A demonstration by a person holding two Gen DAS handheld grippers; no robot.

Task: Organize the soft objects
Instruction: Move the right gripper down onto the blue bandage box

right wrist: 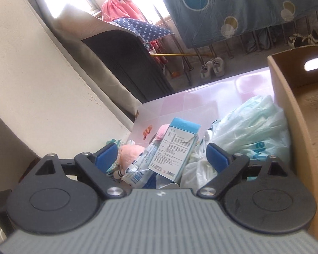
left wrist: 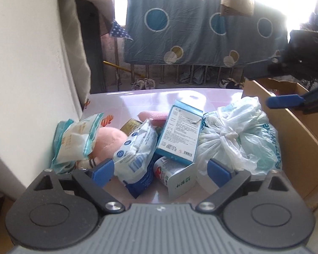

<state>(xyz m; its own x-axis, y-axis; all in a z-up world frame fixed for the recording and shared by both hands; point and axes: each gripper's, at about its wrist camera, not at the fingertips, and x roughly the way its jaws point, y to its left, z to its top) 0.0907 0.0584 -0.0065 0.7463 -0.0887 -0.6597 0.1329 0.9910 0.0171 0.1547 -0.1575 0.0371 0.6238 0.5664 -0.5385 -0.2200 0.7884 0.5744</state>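
Holding both grippers pitched down over the pile on the pink tiled table (left wrist: pixel 137 99). My left gripper (left wrist: pixel 161 169) has its blue pads spread wide, nothing pinched; a white-and-blue wipes pack (left wrist: pixel 135 154) and a small white carton (left wrist: pixel 176 177) sit between the fingers, not pressed. My right gripper (right wrist: pixel 163 158) is also wide, nothing clamped; in the left wrist view it shows at the far right (left wrist: pixel 296 101), over the cardboard box (left wrist: pixel 296 139).

Pile: pink plush toy (left wrist: pixel 110 139) near the wall, partly under a white snack pouch (left wrist: pixel 76 139). A blue-edged box (left wrist: pixel 180 131) leans on the heap, long axis tilted up and away from me, barcode end lowest. A knotted translucent plastic bag (left wrist: pixel 233 139), crumpled with green print, lies just beside the box wall, touching it. The wipes pack runs diagonally, its upper end toward the blue-edged box.

Right wrist view: blue-edged box (right wrist: pixel 178 148) between my fingers, plastic bag (right wrist: pixel 254 127) against the cardboard box (right wrist: pixel 296 116).
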